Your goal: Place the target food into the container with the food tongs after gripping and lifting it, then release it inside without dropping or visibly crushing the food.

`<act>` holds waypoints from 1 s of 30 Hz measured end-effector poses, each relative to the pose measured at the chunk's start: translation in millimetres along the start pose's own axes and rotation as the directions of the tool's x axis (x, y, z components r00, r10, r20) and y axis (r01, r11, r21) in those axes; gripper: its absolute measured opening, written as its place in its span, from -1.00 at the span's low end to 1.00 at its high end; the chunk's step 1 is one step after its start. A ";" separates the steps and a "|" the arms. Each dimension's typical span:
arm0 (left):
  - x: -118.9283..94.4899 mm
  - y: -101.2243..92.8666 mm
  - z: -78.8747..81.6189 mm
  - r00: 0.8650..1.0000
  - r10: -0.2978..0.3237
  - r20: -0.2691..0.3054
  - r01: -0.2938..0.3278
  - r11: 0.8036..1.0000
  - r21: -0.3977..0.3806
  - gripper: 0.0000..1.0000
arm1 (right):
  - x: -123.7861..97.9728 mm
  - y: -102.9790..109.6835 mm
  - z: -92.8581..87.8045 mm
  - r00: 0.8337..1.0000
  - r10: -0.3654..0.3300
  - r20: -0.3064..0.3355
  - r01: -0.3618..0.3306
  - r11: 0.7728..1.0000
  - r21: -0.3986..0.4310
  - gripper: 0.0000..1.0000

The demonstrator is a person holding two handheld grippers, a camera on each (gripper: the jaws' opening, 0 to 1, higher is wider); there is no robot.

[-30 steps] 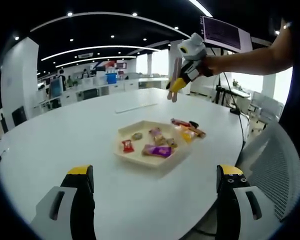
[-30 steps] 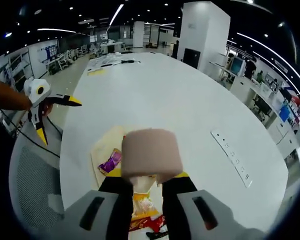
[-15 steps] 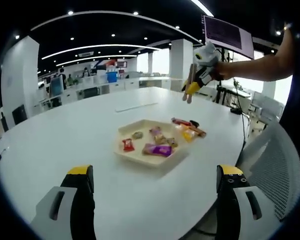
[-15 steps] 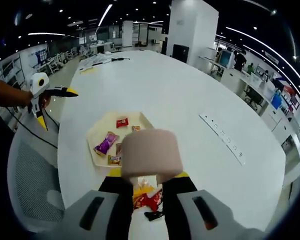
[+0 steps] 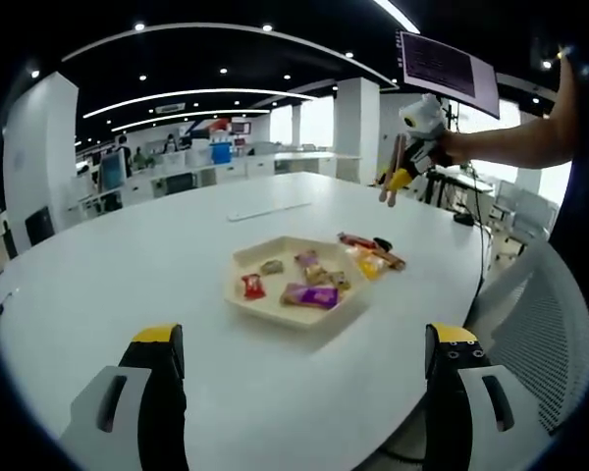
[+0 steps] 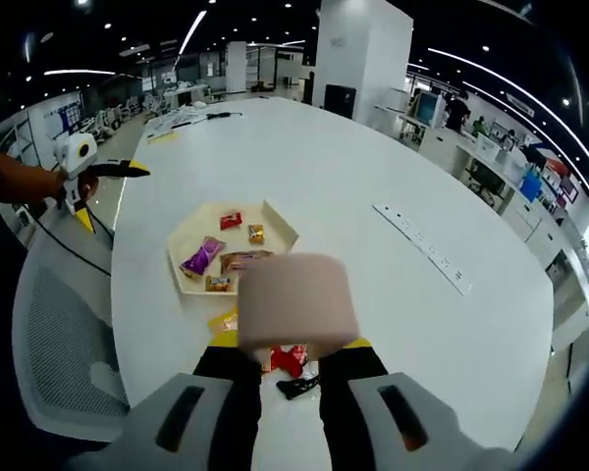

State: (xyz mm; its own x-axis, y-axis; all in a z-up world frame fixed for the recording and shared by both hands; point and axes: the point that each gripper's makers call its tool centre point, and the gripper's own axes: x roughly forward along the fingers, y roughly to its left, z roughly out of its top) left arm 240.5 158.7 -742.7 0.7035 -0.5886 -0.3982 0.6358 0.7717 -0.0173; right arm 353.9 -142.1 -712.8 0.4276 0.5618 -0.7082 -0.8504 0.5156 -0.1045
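Observation:
A cream tray (image 5: 275, 312) sits mid-table holding several wrapped snacks, among them a red one (image 5: 250, 287) and a purple one (image 5: 311, 294). More wrapped snacks (image 5: 371, 255) lie loose just beyond its right rim. My left gripper (image 5: 304, 339) is open and low, well short of the tray. High at the upper right, my right gripper (image 5: 401, 177) is shut on beige food tongs (image 5: 397, 162). From the right gripper (image 6: 293, 341), the tongs (image 6: 294, 304) hang over the loose snacks (image 6: 290, 358), with the tray (image 6: 275, 221) beyond. The left gripper (image 6: 111, 194) shows open at the left.
A white power strip (image 6: 422, 247) lies on the round white table (image 5: 108, 285). A grey mesh chair (image 6: 64, 334) stands at the table's edge beside the tray. A black item (image 6: 299, 386) lies by the loose snacks. Office desks and a pillar fill the background.
My right gripper has drawn up and back from the tray with the tongs; in the left gripper view it has gone right and farther off. The left gripper has stayed still.

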 end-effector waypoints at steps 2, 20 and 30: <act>-0.1 0.0 0.1 1.000 0.000 0.001 0.000 1.000 -0.001 0.99 | -0.7 -0.8 -1.8 1.000 -0.003 -0.003 0.003 1.000 -0.001 -0.58; 0.8 -0.2 -1.8 1.000 -0.005 -0.006 0.005 1.000 -0.001 0.99 | 3.9 -11.0 -10.4 0.998 -0.062 -0.001 0.062 0.997 0.037 -0.57; 2.0 -2.8 -3.8 1.000 -0.013 -0.020 0.013 1.000 0.003 0.99 | 18.7 -23.0 -43.9 0.989 -0.143 -0.038 0.147 0.977 0.155 -0.58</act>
State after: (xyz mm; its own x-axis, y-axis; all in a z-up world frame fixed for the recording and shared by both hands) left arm 238.9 156.3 -747.0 0.6888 -0.5935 -0.4163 0.6458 0.7633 -0.0197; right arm 367.9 -171.8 -754.3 0.5326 0.4573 -0.7122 -0.7206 0.6864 -0.0981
